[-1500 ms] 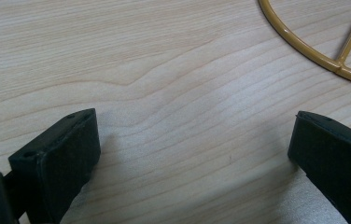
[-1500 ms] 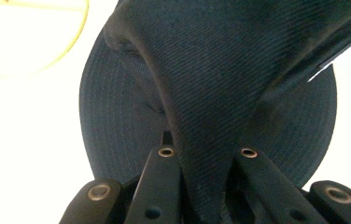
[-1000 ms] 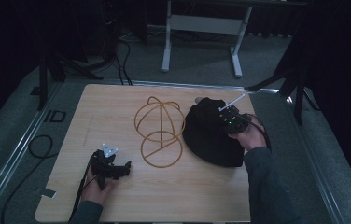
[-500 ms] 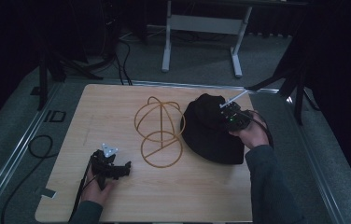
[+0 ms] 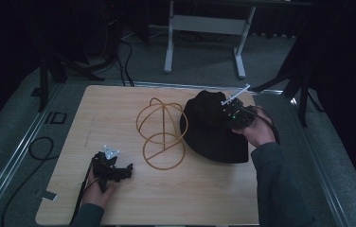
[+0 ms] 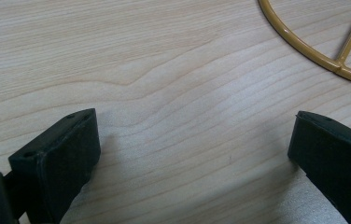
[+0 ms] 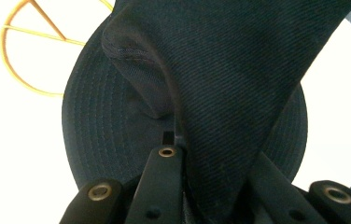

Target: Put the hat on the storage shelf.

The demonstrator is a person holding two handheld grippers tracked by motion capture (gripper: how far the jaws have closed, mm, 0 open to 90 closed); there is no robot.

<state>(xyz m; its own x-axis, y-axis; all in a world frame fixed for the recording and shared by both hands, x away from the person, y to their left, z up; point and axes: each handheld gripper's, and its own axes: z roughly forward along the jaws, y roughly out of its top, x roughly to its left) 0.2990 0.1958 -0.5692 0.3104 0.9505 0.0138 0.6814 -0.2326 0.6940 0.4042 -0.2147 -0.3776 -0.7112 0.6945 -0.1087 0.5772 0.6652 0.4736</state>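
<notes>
Left gripper [image 5: 128, 169]: rests low on the near-left part of the wooden table [image 5: 119, 109], held in the person's left hand [image 5: 101, 193]. In the left gripper view its two black jaws stand wide apart with bare wood grain between them; nothing is held.

Wire hat stand [image 5: 161, 135]: a gold-coloured frame of a round base ring, a smaller ring above and arched ribs, standing at the table's centre, between the two grippers. A segment of its base ring [image 6: 304, 46] appears at the upper right of the left gripper view, apart from the jaws.

Black hat [image 5: 211, 127]: a dark fabric hat with a stitched brim, just right of the stand. Its brim lies on the table near the stand's base; whether the two touch cannot be told. In the right gripper view the crown fabric [image 7: 239, 84] is pulled up into a peak while the brim [image 7: 99, 126] sits lower.

Right gripper [image 5: 228, 113]: held in the right hand [image 5: 259, 130] over the hat's crown. Its jaws are closed on a fold of the crown fabric.

Risk, as a judgement: the pinch takes only a fold of soft cloth, so the fabric may slide out of the jaws if the hat is lifted quickly. A drooping brim carried toward the stand could catch a rib and tip or push the light frame, since the left gripper is not steadying it.
</notes>
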